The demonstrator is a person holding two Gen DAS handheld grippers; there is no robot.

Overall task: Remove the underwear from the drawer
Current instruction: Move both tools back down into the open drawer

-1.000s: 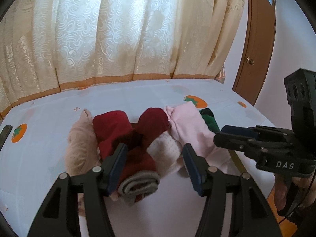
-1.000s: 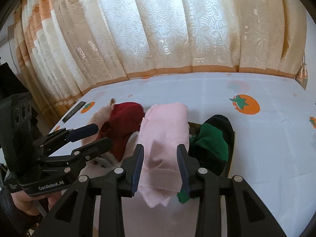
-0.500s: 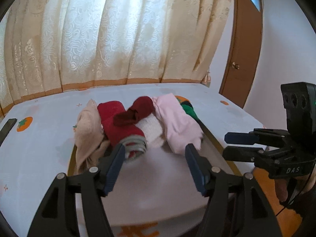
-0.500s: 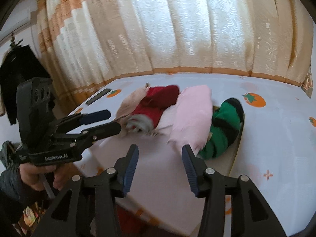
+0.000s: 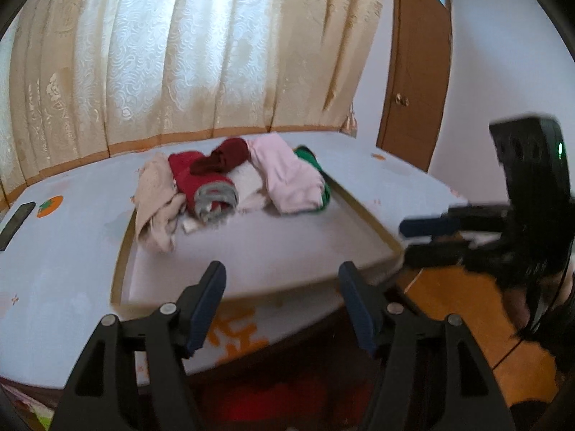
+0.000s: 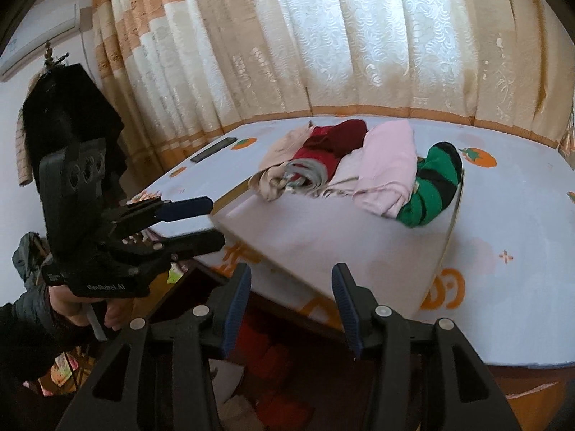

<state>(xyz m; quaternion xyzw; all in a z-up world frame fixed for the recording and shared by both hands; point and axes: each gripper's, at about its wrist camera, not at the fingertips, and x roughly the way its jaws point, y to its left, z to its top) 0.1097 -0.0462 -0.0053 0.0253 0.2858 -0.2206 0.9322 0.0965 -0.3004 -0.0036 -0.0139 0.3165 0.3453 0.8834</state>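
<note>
We are pulling both claws back from the pile of folded underwear (image 5: 230, 183), which a second ago was lying right between our fingers and is now sitting well ahead of them, across the bare stretch of the white tray (image 5: 273, 251) on the bed (image 5: 54, 273). The left gripper (image 5: 282, 305) is opening wider and is gripping nothing: only the tray's near rim is showing between its blue pads. The right gripper (image 6: 291, 307) is standing about half open after spreading out over the last second, and it too is empty, where earlier the pink piece (image 6: 390, 165) was lying between its fingers. The pink piece is resting ahead and slightly right of the right claw, beside the green-and-black roll (image 6: 431, 186), with the red bundle (image 5: 205, 186) and the beige one (image 5: 158, 201) further left. We are judging that the garments are already out and set down, since no drawer is showing in either view and we are retreating empty-handed.
</note>
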